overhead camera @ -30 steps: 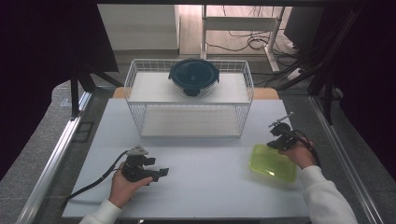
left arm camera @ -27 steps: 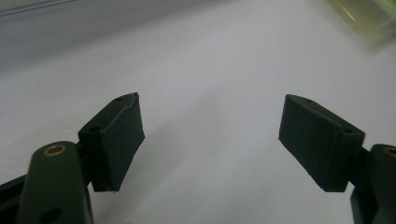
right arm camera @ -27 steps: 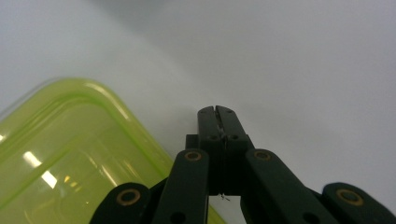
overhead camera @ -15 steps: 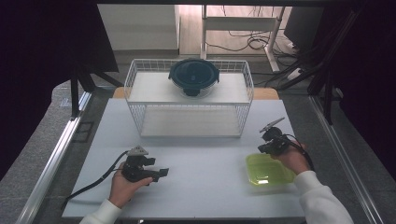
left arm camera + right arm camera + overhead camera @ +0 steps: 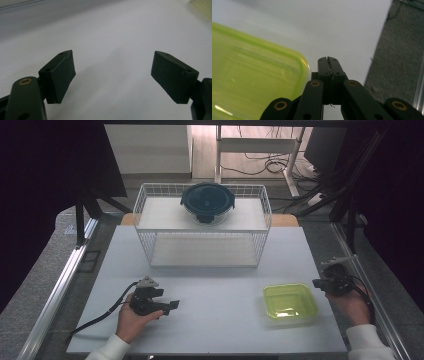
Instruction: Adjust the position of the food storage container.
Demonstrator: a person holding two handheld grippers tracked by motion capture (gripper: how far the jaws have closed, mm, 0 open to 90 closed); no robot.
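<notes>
Grippers sit on opposite sides of the white table [image 5: 210,285], one in each of the person's hands. The right gripper [image 5: 320,282] is at the table's right edge, just right of the yellow-green container [image 5: 291,302] and apart from it; in the right gripper view its jaws are pressed together with nothing between them, and the container's rounded corner [image 5: 249,72] lies just left of them on the table. The container stands open side up on the near right part of the table, flat on the surface. The left gripper [image 5: 172,306] rests low over the near left part of the table, well apart from the container, pointing right; in the left gripper view its jaws stand wide apart over bare table, holding nothing, and a corner of the container [image 5: 202,6] shows far off. At the far side stands a white wire rack [image 5: 202,232], and on its top shelf sits a round dark-lidded container [image 5: 207,201].
</notes>
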